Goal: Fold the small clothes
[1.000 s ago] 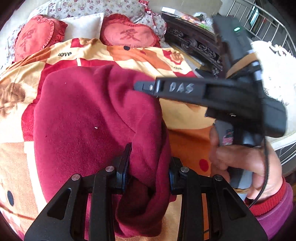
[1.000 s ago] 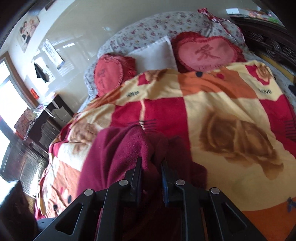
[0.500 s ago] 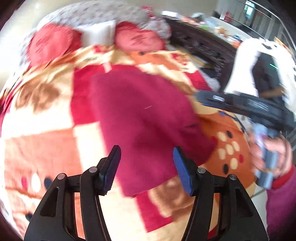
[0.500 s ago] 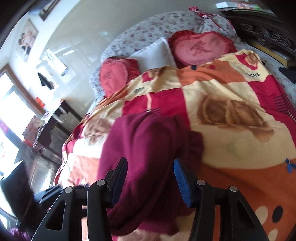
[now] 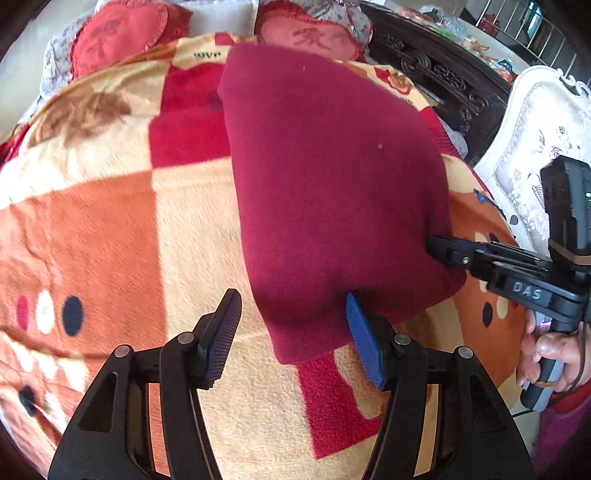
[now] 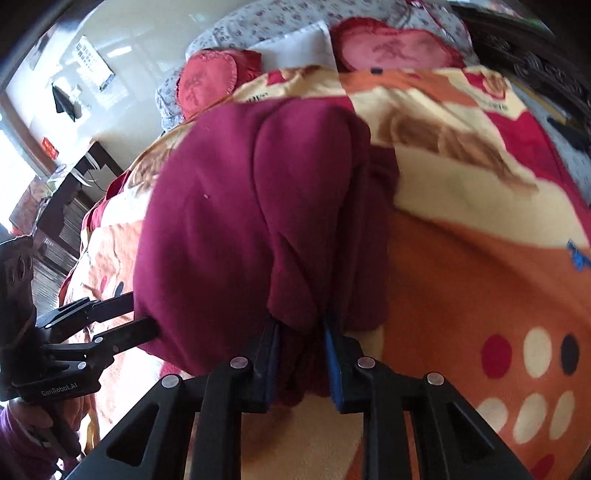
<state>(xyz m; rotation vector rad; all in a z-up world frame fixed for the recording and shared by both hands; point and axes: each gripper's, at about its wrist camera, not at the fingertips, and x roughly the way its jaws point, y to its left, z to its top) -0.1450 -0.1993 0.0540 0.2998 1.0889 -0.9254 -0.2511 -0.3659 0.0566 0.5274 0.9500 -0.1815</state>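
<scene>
While bunched where the right tongs (image 6: 301,332) pinch it, dark red fleece garment (image 5: 332,177), left tongs (image 5: 295,339) agape, empty.

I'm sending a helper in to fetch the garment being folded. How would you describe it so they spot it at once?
Look at the bed covered by the orange, red and cream patterned blanket. Lying on it, nearer the foot than the two red heart-shaped cushions, is the maroon fleece garment. It is the only plain, dark-red, unpatterned thing there, and the right gripper pinches its near edge.
</scene>
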